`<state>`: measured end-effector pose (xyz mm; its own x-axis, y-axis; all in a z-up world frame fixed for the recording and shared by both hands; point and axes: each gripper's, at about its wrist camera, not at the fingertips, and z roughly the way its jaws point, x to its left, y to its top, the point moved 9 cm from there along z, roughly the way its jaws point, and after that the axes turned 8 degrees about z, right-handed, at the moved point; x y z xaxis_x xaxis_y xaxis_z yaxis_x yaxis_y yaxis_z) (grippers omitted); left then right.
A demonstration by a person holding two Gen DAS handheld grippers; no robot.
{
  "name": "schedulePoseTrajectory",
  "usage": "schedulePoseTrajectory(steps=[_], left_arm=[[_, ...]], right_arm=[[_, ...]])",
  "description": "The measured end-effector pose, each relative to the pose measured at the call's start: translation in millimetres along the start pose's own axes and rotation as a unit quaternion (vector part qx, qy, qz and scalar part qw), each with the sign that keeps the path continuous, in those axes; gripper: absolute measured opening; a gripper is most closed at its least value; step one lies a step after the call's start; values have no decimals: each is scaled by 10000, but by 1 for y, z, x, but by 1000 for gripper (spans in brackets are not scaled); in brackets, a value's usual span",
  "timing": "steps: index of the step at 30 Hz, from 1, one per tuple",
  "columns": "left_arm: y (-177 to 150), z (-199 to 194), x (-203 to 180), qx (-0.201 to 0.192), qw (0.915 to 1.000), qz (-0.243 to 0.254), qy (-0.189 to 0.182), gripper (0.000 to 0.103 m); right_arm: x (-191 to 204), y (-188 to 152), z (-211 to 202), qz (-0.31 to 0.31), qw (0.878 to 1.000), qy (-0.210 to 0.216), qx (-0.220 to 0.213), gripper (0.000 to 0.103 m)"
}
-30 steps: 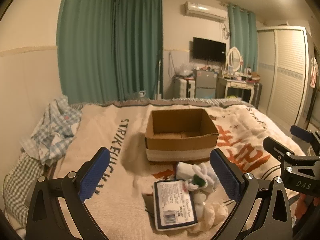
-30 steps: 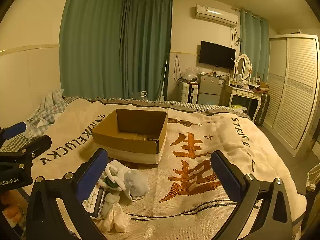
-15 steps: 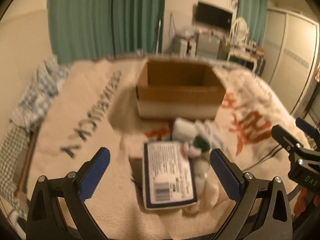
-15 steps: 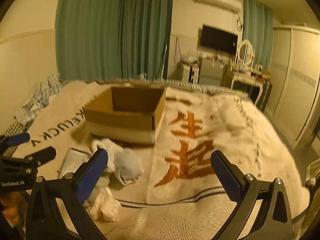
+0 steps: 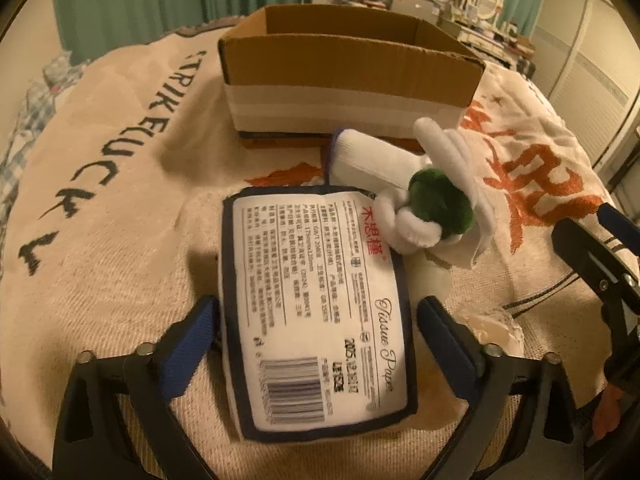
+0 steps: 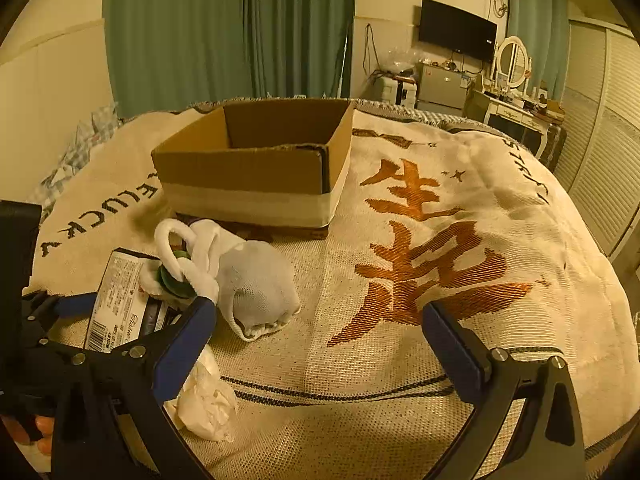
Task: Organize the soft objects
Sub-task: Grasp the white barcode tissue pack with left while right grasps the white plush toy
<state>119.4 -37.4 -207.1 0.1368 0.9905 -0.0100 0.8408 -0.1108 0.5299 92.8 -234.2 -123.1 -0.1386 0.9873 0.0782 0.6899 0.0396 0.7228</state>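
A white tissue pack with a dark border lies on the bed blanket. My left gripper is open and straddles the pack's near half, one blue pad on each side. A white and green plush toy and a white sock rest at the pack's far right corner. An open cardboard box stands behind them. In the right wrist view the pack, the toy, the sock and the box show left of my open, empty right gripper.
Crumpled white tissue lies at the near left, also at the right of the pack. Checked clothes lie at the blanket's left edge. The blanket spreads wide to the right. Wardrobe and dresser stand beyond.
My left gripper has dropped down and forward over the tissue pack, its pads now on either side of it. My right gripper has lowered a little toward the blanket.
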Motion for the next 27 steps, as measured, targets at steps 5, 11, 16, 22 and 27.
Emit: schedulePoseTrajectory(steps=[5,11,16,22,27], left_arm=[[2,-7,9,-74,9999,54,-118,81],[16,-42,35,-568,9984,26,54,80],[30,-53,59,-767,9967,-84,248,80],[42,-61,85,-896,9949,-127,439,80],[35,-48,89,-755,9961,-30,451,80]], right_arm=[[12,2,-2,-168,9998,-61,-42,103],[37,11,-1,-372,9993,39,-88,103],[68,5,10,-660,9975,227,62,103],[103,-12,30,-922,9932,591,399,96],[127,-29,51,-1098,9878,798,760,84]])
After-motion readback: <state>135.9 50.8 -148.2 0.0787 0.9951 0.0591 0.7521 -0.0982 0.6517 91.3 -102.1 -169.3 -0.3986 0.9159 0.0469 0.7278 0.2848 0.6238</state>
